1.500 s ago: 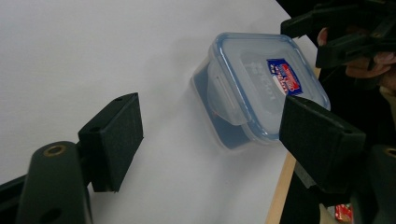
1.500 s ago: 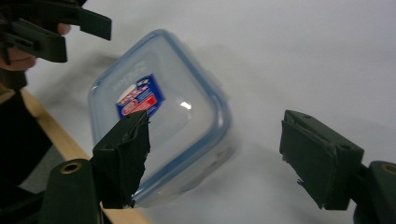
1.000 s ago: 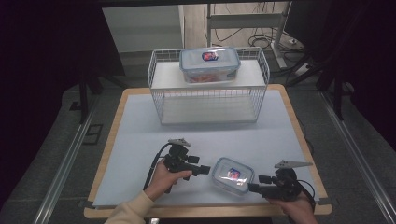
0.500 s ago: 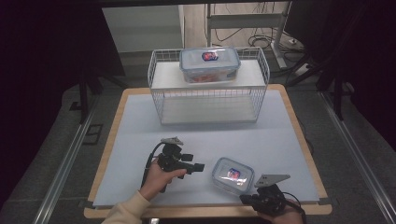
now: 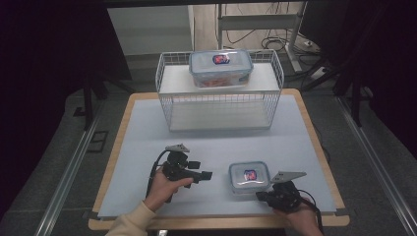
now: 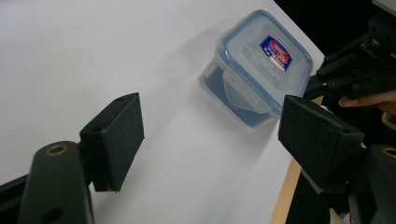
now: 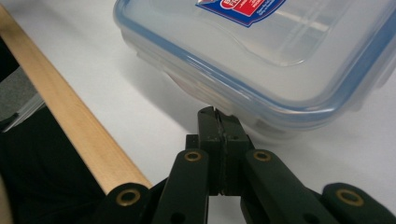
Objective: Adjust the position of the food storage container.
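Observation:
A small clear container with a blue-rimmed lid (image 5: 249,175) sits on the white mat near the table's front right. In the left gripper view the container (image 6: 261,65) lies ahead, beyond the jaws. My left gripper (image 5: 201,170) is held to its left, pointing at it, jaws wide open (image 6: 210,126) with only bare mat between them. My right gripper (image 5: 259,196) is at the container's near right corner. Its jaws are shut together (image 7: 217,114) with nothing seen between them, the tips just under the lid's rim (image 7: 280,51).
A white wire rack (image 5: 220,105) stands at the back of the table, with a larger lidded container (image 5: 221,68) on its top shelf. The wooden table edge (image 7: 70,121) runs close beside my right gripper. Bare mat (image 5: 147,142) lies at the left.
My right gripper has dropped from the container's right side to its near corner, and its jaws have shut. My left gripper has barely moved.

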`<action>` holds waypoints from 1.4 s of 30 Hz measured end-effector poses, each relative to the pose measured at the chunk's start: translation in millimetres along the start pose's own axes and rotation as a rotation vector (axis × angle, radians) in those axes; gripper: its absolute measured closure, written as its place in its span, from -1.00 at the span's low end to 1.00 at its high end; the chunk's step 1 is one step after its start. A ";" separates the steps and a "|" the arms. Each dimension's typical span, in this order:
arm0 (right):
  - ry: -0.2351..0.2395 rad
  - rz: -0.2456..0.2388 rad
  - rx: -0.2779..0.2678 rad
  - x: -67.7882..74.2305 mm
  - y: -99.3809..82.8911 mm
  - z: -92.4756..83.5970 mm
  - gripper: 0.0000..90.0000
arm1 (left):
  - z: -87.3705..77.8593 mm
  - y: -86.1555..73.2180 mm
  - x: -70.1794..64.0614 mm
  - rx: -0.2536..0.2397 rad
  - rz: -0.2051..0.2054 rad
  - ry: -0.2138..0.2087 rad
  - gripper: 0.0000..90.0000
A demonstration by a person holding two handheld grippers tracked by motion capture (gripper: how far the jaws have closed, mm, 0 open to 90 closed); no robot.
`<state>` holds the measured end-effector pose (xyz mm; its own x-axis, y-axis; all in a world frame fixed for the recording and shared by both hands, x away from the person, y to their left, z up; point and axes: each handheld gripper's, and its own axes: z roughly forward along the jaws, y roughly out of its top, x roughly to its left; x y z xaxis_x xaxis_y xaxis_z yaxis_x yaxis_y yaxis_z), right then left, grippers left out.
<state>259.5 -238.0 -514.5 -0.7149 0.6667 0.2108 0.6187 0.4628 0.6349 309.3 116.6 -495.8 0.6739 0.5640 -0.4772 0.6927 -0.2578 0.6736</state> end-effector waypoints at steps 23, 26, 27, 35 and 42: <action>-0.111 0.067 -0.049 -37.0 2.4 -27.0 0.99 | -9.5 -2.8 0.6 -0.012 0.009 0.021 -0.51; -0.105 0.058 -0.032 -34.3 7.3 -19.6 0.99 | -10.5 -3.9 2.1 -0.014 0.002 0.024 -0.51; -0.100 0.055 -0.033 -33.7 8.1 -18.1 0.99 | -11.2 -4.3 2.3 -0.016 -0.005 0.026 -0.51; -0.083 0.011 -0.015 -21.9 21.0 -1.4 0.99 | -19.9 -5.3 7.7 -0.036 -0.017 0.037 -0.50; -0.057 -0.020 -0.013 -7.9 37.7 21.9 0.99 | -24.1 -4.3 11.1 -0.049 -0.030 0.043 -0.50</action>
<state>295.6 -213.0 -508.6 -0.7069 0.6901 0.1554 0.6001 0.4687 0.6482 307.6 142.9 -490.4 0.6409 0.6044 -0.4732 0.6980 -0.2023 0.6870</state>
